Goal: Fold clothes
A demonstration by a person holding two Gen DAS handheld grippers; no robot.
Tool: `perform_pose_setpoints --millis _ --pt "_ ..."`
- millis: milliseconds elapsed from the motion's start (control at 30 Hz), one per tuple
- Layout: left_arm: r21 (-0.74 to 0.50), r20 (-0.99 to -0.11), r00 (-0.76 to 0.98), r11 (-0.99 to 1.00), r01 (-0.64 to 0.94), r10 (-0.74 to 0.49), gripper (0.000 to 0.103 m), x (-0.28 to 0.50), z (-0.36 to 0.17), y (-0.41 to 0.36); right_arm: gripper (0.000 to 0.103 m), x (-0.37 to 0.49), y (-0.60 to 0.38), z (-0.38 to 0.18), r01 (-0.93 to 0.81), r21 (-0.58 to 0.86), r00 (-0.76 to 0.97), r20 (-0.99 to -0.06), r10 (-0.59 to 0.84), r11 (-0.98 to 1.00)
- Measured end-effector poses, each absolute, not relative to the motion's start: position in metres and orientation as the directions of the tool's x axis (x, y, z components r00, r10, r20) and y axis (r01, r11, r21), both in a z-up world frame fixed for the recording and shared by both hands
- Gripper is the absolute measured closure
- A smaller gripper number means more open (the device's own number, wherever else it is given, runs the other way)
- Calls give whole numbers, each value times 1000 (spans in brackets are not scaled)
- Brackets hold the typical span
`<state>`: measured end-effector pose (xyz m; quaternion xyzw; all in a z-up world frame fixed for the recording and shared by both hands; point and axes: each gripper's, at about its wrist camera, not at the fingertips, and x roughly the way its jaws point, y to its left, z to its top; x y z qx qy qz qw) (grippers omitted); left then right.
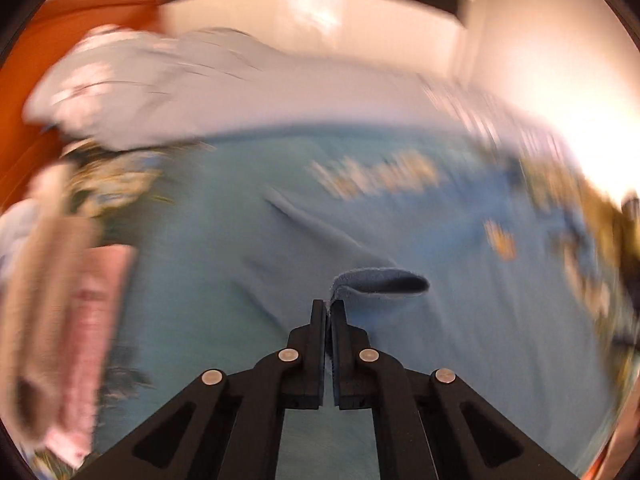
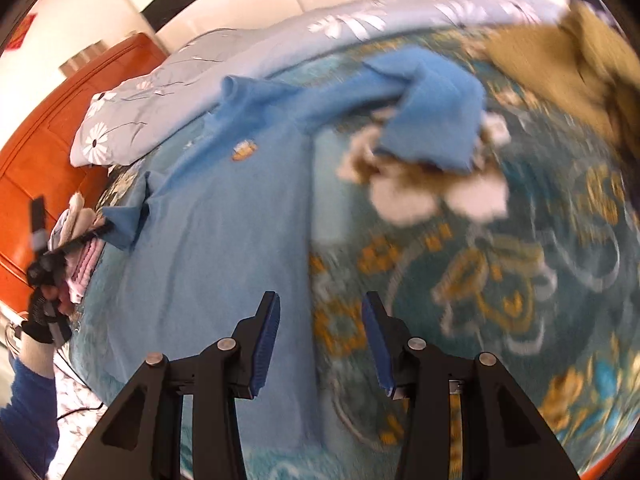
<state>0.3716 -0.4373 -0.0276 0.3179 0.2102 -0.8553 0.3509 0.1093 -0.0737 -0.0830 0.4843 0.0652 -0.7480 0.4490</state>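
A light blue long-sleeved top (image 2: 224, 220) with a small orange chest print lies spread on a teal patterned bedspread (image 2: 500, 280). Its right sleeve (image 2: 432, 116) is folded across the bed. My left gripper (image 1: 329, 307) is shut on a cuff or edge of the blue top (image 1: 380, 282), which loops out above the fingertips. The left gripper also shows far left in the right wrist view (image 2: 104, 226), pinching the top's other sleeve end. My right gripper (image 2: 320, 304) is open and empty, hovering over the top's lower right edge.
A pale floral duvet (image 2: 132, 120) is bunched at the head of the bed by an orange wooden headboard (image 2: 48, 128). Folded pink and beige clothes (image 1: 80, 300) lie at the left. An olive-brown garment (image 2: 560, 64) lies far right. Both views are motion-blurred.
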Motion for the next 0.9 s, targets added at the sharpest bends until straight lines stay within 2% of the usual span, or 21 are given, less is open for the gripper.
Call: perform_pose_setpoints --millis 133,633,900 --pt "-239 -627 -541 -523 818 -560 101 409 13 -481 59 110 -88 -83 744 358 -109 -769 -630 -565" --pt "-369 -527 -804 -779 507 -274 101 256 108 -422 59 96 -81 -106 702 433 -60 -755 -653 -566" --pt "-406 -694 -720 -813 418 -24 101 127 -7 -341 59 91 -75 -108 697 457 -47 -740 -671 -552"
